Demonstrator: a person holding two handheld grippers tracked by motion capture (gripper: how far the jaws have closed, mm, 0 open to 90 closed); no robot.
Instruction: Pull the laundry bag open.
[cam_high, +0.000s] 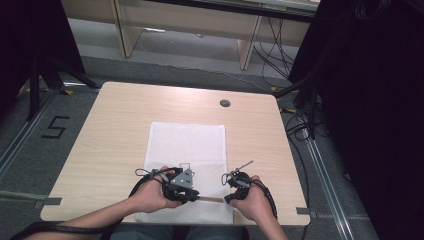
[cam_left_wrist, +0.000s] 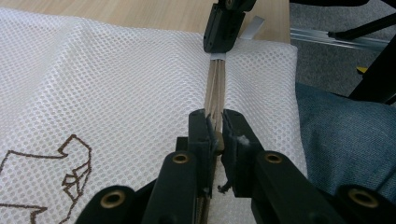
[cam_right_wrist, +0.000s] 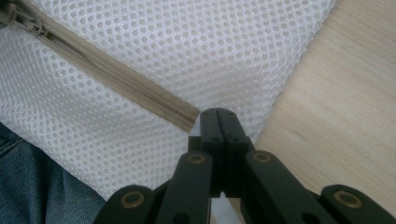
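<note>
Near edge of the table (cam_high: 100, 150): a white mesh bag (cam_high: 187, 145) lies flat, its near hem overhanging slightly toward the person. A beige zipper (cam_high: 210, 199) runs along that near hem, long axis left to right across the table.

Left gripper (cam_high: 192, 196) sits on the zipper line at the near middle of the bag. In the left gripper view its jaws stand nearly together, clamped on the zipper (cam_left_wrist: 215, 88), apparently at the slider, though the slider itself is hidden between the pads.

Right gripper (cam_high: 229, 199) is at the bag's near right corner. In the right gripper view its jaws are fully clenched just past the zipper (cam_right_wrist: 107, 72) end, pinching what looks like a white tab or the mesh bag (cam_right_wrist: 187, 46) edge there.

Judgement: the right gripper anchors the corner so the tape stays taut, while the left grips the slider to run it along the axis.

Farther off, the bag's far end points away from the person, long axis near to far.
</note>
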